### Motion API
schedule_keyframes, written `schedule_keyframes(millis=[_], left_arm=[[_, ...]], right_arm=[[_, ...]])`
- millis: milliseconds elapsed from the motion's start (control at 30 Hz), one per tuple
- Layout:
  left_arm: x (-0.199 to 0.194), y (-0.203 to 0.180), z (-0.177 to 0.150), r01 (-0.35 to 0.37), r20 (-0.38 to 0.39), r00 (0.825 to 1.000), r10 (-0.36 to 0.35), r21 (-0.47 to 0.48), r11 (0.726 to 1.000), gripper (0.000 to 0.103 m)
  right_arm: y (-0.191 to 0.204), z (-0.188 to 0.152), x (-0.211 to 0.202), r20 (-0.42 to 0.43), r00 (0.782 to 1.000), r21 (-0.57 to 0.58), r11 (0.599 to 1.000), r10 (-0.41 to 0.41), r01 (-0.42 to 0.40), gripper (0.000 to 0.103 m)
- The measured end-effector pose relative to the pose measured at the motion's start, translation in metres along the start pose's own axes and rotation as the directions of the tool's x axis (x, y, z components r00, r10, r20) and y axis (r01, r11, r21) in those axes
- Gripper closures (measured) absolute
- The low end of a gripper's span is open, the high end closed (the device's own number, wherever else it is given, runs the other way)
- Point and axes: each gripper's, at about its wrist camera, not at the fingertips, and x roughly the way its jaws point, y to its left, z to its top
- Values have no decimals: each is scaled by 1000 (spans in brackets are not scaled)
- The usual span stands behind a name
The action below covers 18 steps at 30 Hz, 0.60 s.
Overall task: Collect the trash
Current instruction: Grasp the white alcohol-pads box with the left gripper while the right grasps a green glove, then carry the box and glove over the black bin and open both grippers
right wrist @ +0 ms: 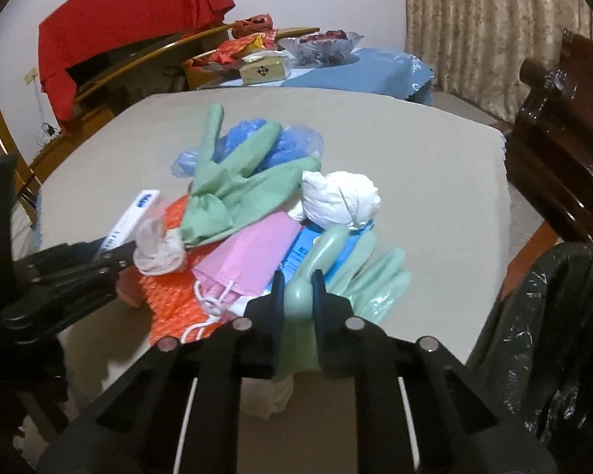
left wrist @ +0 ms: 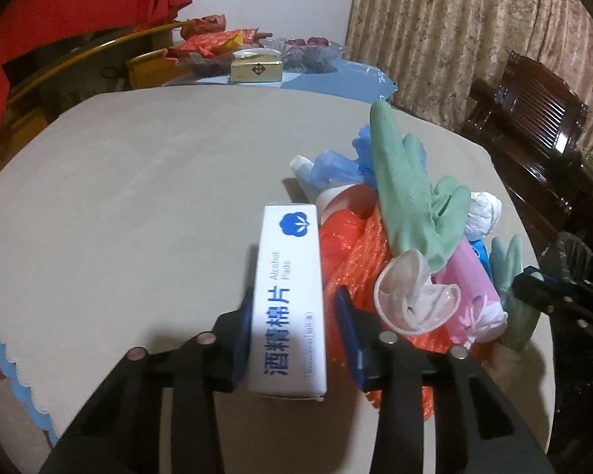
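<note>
Left wrist view: your left gripper [left wrist: 296, 328] clamps one white cardboard box of alcohol pads [left wrist: 290, 296], rectangular and smooth, lifted at the near edge of a trash heap on the matte beige table [left wrist: 138, 205]. Heap items: one textured green rubber glove [left wrist: 407, 193], one crumpled orange mesh bag [left wrist: 355, 260], one pink mask [left wrist: 470, 288]. Right wrist view: your right gripper [right wrist: 298, 288] is pinched tight on a finger of a second, paler green glove [right wrist: 359, 272], beside one white wadded bag [right wrist: 340, 199]. One bin [right wrist: 553, 335], lined with a glossy black bag, stands right of the table; contents unseen.
</note>
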Motion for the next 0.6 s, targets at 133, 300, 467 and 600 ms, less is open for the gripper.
schedule_keyframes(millis=[133,300,467,600], left_arm=[[-7,2,3,8,11,1000,-8,-8,1000,70],[-23,0,3,8,34,999,-7,-10,1000,71],[-49,-3,5,21,71,997,-19,-23,1000,71],[-72,-17,8,54,102,993,-54,1,999,71]], right_arm=[[-2,3,-18,23,999,7,1000,30,-30,93],[-4,6,-38,49,997,17,998,55,-56,93],[-6,6,-65,87,994,11,997,72,-74,93],[-10,4,-89,123,988,16,996,88,-90,94]])
